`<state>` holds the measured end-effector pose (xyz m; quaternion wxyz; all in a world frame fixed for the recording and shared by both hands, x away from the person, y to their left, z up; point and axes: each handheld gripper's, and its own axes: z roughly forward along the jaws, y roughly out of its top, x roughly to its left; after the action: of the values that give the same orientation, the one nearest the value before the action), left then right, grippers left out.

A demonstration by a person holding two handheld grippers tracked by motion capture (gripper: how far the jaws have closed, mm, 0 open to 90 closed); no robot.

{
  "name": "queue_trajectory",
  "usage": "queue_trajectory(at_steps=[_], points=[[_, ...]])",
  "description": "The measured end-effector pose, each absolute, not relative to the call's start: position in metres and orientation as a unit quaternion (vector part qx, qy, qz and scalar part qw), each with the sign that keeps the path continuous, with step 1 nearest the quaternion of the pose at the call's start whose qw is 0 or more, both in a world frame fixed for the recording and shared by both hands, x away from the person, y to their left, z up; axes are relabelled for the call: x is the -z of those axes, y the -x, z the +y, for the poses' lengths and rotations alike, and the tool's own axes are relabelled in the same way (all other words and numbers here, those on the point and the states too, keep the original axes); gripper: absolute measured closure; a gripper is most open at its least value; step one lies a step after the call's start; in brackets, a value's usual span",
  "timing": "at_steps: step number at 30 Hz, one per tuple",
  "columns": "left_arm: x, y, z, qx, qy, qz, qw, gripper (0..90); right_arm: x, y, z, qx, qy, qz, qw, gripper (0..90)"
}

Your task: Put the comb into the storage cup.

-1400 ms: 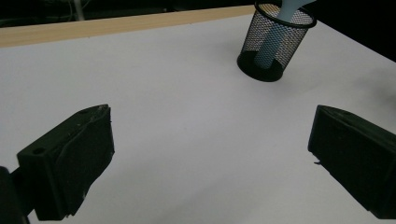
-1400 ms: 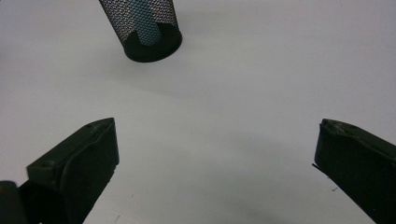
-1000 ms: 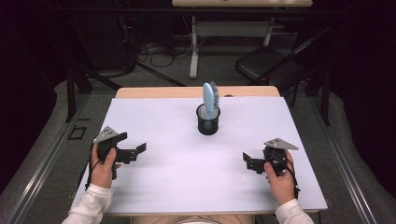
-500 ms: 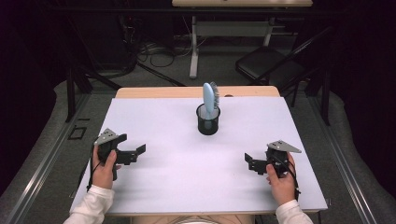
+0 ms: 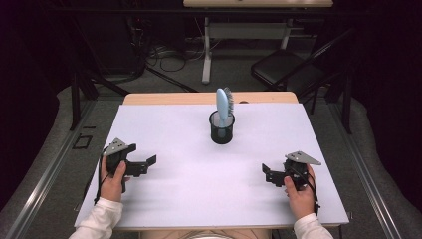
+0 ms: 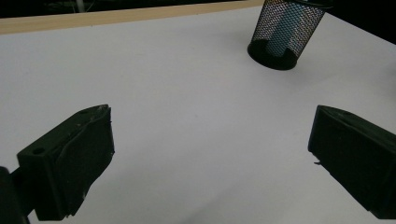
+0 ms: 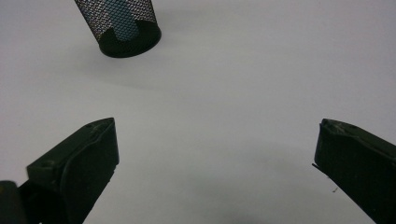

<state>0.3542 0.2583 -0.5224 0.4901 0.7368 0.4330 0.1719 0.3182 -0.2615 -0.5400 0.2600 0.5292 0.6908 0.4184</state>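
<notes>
White tabletop [image 5: 199,199]: blue brush [image 5: 223,105] standing upright in mesh cup [image 5: 221,128] at far centre, lying ahead between left gripper [image 5: 148,165] and right gripper [image 5: 267,175], both gaping empty, roughly equidistant.

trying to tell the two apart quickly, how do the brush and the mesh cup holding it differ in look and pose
The brush is pale blue and solid, with bristles along one side; the mesh cup is black see-through wire. The brush is tall and slim, and rises above the cup's rim; the cup is short and wide. The brush leans inside the cup; the cup stands upright on the white table. Both sit far from the open left tongs and right tongs, untouched.
</notes>
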Motion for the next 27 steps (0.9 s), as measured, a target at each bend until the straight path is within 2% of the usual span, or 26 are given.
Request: queue_trajectory(at_steps=[27], points=[[0.5259,-0.3547,0.2580,-0.177,-0.737,0.436,0.485,0.4,0.5440,-0.3197,-0.2634,-0.410,-0.534,0.690,0.266,0.0]])
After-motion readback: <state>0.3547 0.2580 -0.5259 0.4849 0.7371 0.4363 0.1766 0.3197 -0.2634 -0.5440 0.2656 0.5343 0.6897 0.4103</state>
